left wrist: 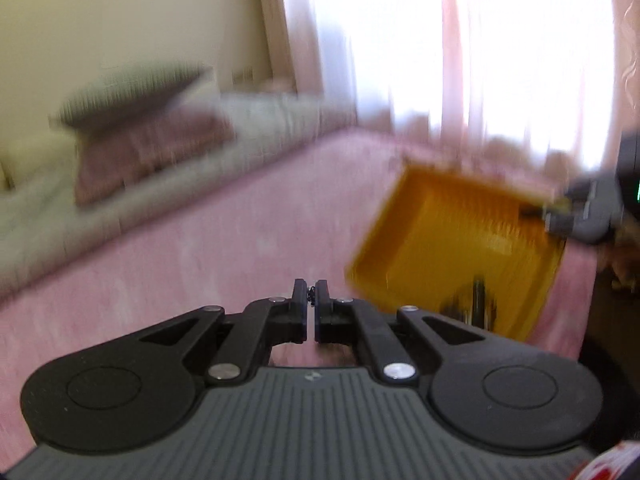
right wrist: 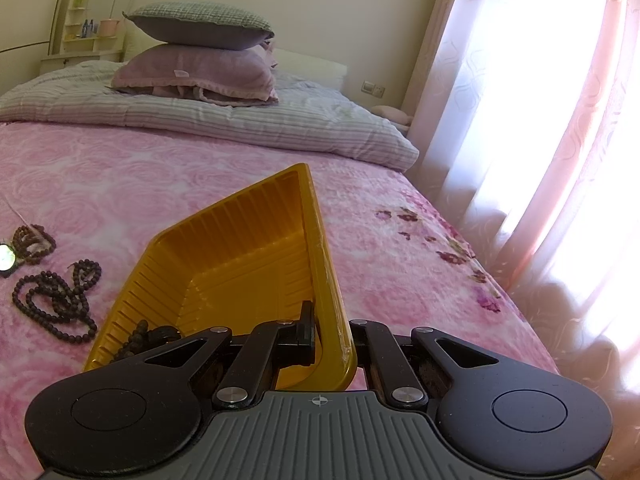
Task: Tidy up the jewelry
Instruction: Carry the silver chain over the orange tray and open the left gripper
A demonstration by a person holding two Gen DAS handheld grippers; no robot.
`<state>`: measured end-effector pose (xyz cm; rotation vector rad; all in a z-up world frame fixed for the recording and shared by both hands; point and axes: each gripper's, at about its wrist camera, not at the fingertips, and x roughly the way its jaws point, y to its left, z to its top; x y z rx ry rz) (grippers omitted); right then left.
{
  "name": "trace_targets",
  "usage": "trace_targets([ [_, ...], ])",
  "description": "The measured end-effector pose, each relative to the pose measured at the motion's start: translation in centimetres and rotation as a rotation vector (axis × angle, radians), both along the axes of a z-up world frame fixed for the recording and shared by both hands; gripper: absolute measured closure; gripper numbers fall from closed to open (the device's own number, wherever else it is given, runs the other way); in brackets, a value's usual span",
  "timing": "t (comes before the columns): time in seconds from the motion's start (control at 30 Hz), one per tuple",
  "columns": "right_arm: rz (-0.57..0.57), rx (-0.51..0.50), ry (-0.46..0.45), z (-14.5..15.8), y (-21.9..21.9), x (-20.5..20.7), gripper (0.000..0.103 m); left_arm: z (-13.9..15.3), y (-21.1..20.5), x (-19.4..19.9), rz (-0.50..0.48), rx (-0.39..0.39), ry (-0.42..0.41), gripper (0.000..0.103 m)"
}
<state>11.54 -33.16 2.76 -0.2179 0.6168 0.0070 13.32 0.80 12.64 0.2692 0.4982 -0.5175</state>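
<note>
Jaws of the right gripper (right wrist: 325,334) are clamped on the rim of a yellow tray (right wrist: 240,264), one finger inside and one outside its near right corner, so the tray is tipped up on the pink bedspread (right wrist: 168,184). Its long axis runs away from the gripper toward the head of the bed, the far corner raised and the low left corner resting on the spread, where a dark beaded bracelet (right wrist: 148,334) has gathered inside. Left of the tray, on the bedspread, lies a long string of dark beads (right wrist: 56,300) in loose loops, and farther left a second beaded piece (right wrist: 34,242) beside a small round watch face (right wrist: 6,261) at the picture's edge. Beyond the tray a striped quilt (right wrist: 200,114) is folded across the bed, with two pillows (right wrist: 200,52) stacked on it; pink curtains (right wrist: 540,120) hang to the tray's right. Jaws of the left gripper (left wrist: 311,300) are closed, with what looks like a thin dark chain (left wrist: 311,299) pinched between the tips, just left of the tray in that blurred view.
</note>
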Motion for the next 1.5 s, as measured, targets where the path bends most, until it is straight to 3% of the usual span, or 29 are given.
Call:
trace_targets([
  [0.2, 0.004, 0.005, -0.002, 0.1, 0.0, -0.1, 0.097, 7.5, -0.7, 1.0, -0.004, -0.050, -0.172, 0.101],
  [0.37, 0.006, 0.006, -0.006, 0.2, -0.1, -0.2, 0.097, 9.0, -1.8, 1.8, -0.003, -0.072, -0.188, 0.101],
  [0.97, 0.002, 0.017, 0.002, -0.1, -0.3, 0.1, 0.097, 2.2, -14.9, 5.3, -0.226, -0.053, -0.015, 0.100],
  [1.23, 0.001, 0.020, 0.002, -0.2, -0.3, 0.2, 0.097, -1.9, -18.4, 7.2, -0.256, -0.016, 0.082, 0.100],
  [1.5, 0.000, 0.024, 0.002, -0.3, -0.3, 0.2, 0.097, -3.4, -19.8, 8.3, -0.268, -0.017, 0.142, 0.100],
])
